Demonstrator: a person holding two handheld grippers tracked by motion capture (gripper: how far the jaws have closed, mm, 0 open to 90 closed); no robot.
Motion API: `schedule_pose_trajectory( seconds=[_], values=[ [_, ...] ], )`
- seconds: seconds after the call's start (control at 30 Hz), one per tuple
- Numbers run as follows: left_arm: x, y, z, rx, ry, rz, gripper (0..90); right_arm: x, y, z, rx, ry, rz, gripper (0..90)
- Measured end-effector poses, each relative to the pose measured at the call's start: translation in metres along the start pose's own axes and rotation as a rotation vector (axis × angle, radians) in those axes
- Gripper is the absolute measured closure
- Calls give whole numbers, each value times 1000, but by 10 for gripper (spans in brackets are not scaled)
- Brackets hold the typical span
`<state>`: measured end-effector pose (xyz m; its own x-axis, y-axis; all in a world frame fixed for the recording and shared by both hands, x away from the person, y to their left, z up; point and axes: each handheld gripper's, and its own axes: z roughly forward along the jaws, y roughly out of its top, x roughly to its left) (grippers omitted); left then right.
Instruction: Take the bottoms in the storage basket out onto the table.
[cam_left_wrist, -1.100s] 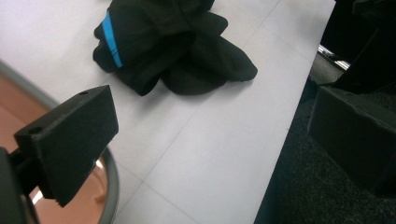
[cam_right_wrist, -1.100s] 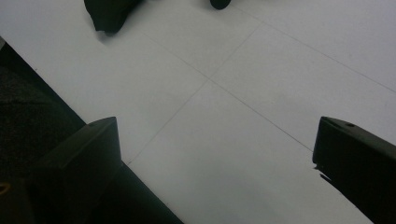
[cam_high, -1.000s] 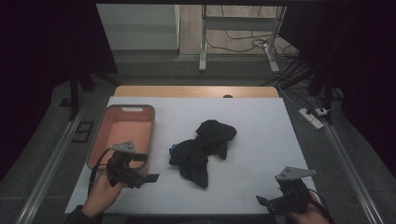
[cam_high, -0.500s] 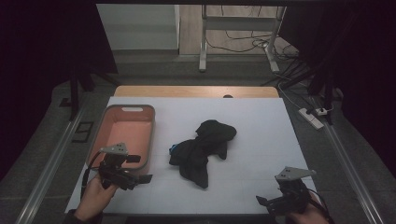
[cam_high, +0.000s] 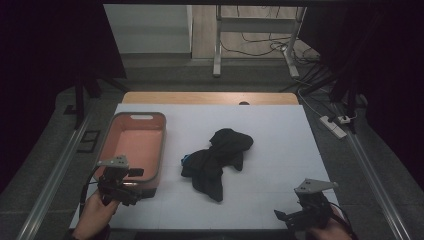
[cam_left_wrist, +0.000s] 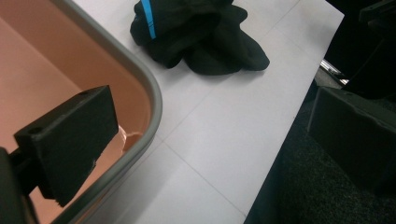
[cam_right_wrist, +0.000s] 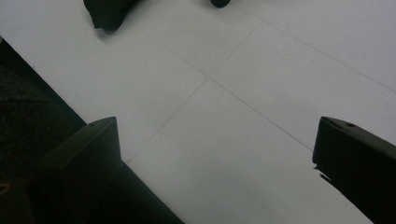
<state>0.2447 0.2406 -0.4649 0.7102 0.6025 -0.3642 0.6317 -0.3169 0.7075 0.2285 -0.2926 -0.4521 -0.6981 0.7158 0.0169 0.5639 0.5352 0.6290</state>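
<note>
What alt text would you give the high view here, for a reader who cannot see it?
A heap of black clothing lies mid-table on a white table, beside an empty pink bin at its left. A hand-held left gripper sits at the bin's near corner; the right gripper is at the near right edge, both open.

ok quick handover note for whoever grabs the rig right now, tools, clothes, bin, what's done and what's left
Left tool: open, holding nothing, at the near right corner of the pink bin.
Right tool: open, holding nothing, over the near right edge of the white table.
Black clothes: one crumpled pile mid-table, right of the bin, apart from both tools; a blue stripe shows in the left gripper view.
Done: nothing visible in the part of the bin that shows.
Left: probably pick up the clothes and drop them in the bin.
</note>
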Motion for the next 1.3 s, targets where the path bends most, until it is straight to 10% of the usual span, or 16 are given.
schedule_pose_trajectory(
  seconds=[1.3],
  values=[
    [5, -43, -36, -33, 78, -77, 0, 1, 1, 1, 16, -1, -13, 13]
  ],
)
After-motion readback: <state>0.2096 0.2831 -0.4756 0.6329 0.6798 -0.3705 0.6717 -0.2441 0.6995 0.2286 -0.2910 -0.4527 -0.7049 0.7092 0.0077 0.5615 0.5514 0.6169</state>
